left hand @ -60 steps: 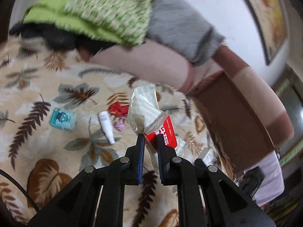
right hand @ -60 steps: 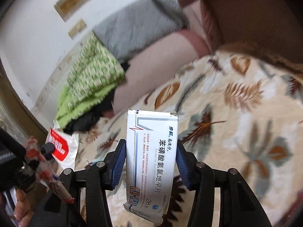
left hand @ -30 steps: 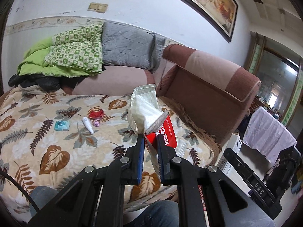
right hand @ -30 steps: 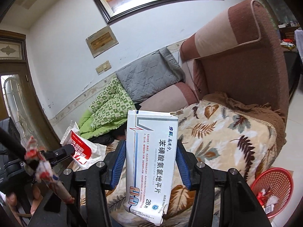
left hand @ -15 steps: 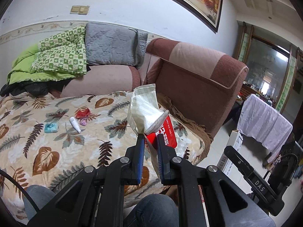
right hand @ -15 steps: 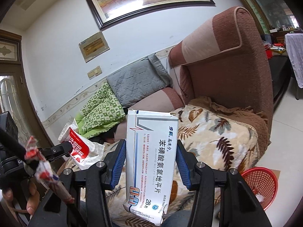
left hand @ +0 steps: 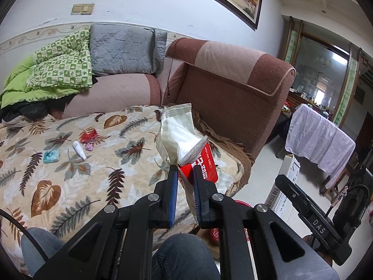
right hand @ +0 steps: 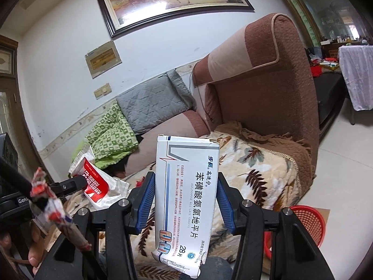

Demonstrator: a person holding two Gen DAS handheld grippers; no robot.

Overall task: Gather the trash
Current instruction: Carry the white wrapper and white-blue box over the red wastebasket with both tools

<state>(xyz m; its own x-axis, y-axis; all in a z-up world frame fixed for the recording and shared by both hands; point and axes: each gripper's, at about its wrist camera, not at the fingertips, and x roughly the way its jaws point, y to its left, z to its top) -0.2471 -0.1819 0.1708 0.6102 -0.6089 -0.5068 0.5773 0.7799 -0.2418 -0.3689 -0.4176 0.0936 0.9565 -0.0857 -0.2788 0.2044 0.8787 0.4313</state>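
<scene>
My left gripper (left hand: 184, 170) is shut on a clear zip bag (left hand: 177, 135) and a red-and-white wrapper (left hand: 206, 164), held above the leaf-print blanket (left hand: 116, 154). The same wrapper (right hand: 95, 184) shows at the left of the right wrist view. My right gripper (right hand: 185, 182) is shut on an upright white medicine box (right hand: 188, 193). A red mesh basket (right hand: 310, 224) stands on the floor at the lower right; its rim (left hand: 241, 203) peeks out under my left fingers. On the blanket lie a teal packet (left hand: 50, 157), a small white bottle (left hand: 79, 149) and a red scrap (left hand: 88, 136).
A brown sofa arm (left hand: 233, 81) rises behind the blanket. On the floor to the right are a cardboard box (left hand: 283, 186) and a table under lilac cloth (left hand: 319, 142). The person's knees (left hand: 184, 256) are below. A hand (right hand: 35, 256) holds a twisted wrapper (right hand: 51, 205).
Both grippers have pulled back from the blanket and swung right toward the floor, so the red basket has come into view. Each still holds its item.
</scene>
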